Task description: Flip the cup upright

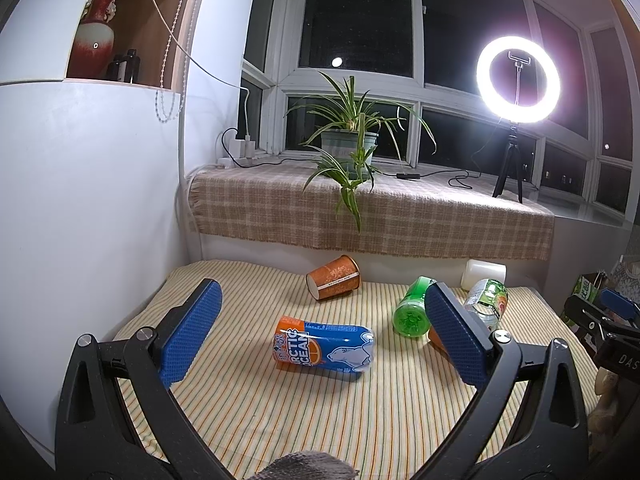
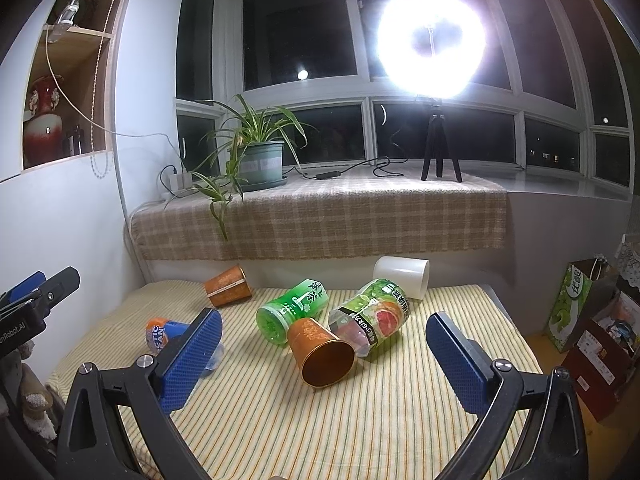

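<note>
Several cups lie on their sides on the striped cloth. A blue and orange Arctic Ocean cup (image 1: 325,345) lies between the fingers of my open, empty left gripper (image 1: 320,328), a little beyond the tips. An orange paper cup (image 2: 320,351) lies with its mouth toward my open, empty right gripper (image 2: 324,354). A second orange cup (image 1: 333,277) (image 2: 228,285) lies at the back. A green cup (image 1: 412,307) (image 2: 292,306), a clear fruit-label cup (image 2: 370,318) (image 1: 488,300) and a white cup (image 2: 402,272) (image 1: 483,274) lie to the right.
The striped cloth (image 1: 280,412) covers a table against a white wall (image 1: 92,200). A checked cloth sill (image 2: 320,220) behind it holds a potted plant (image 1: 348,148) and a ring light on a tripod (image 1: 516,80). Bags and boxes (image 2: 588,316) stand to the right.
</note>
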`<state>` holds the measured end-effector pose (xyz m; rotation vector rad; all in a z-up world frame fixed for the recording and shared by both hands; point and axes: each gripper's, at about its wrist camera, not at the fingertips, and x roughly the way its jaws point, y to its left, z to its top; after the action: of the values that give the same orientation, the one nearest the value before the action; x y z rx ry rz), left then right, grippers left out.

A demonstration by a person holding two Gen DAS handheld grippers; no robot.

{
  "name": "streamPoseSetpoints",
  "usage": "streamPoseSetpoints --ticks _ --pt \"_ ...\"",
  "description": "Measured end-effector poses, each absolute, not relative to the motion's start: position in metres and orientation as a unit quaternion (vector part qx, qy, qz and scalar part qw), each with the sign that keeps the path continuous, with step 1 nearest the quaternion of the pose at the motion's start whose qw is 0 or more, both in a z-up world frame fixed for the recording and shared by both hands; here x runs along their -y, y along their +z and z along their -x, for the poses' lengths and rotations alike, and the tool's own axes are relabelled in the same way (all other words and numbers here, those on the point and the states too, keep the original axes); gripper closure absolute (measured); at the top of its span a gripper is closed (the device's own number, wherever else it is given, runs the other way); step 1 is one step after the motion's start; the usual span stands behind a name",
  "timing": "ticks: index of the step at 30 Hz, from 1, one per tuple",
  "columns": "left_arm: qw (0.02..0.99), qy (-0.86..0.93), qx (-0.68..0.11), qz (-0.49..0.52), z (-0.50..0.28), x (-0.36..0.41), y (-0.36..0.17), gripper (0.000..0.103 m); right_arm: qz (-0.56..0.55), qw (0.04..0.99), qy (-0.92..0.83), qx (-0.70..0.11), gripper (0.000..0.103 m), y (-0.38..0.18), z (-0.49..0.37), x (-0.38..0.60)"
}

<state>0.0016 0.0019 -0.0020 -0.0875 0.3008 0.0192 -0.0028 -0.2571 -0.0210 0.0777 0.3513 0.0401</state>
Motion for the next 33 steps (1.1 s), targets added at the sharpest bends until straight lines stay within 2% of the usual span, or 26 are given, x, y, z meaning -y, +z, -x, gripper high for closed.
streamPoseSetpoints --ticks 33 --pt "0.988 0.009 -0.15 0.041 0.001 -0.0018 -0.0034 0.0 -0.038 0.982 0.027 -0.181 0.0 -0.0243 -0.0005 0.2496"
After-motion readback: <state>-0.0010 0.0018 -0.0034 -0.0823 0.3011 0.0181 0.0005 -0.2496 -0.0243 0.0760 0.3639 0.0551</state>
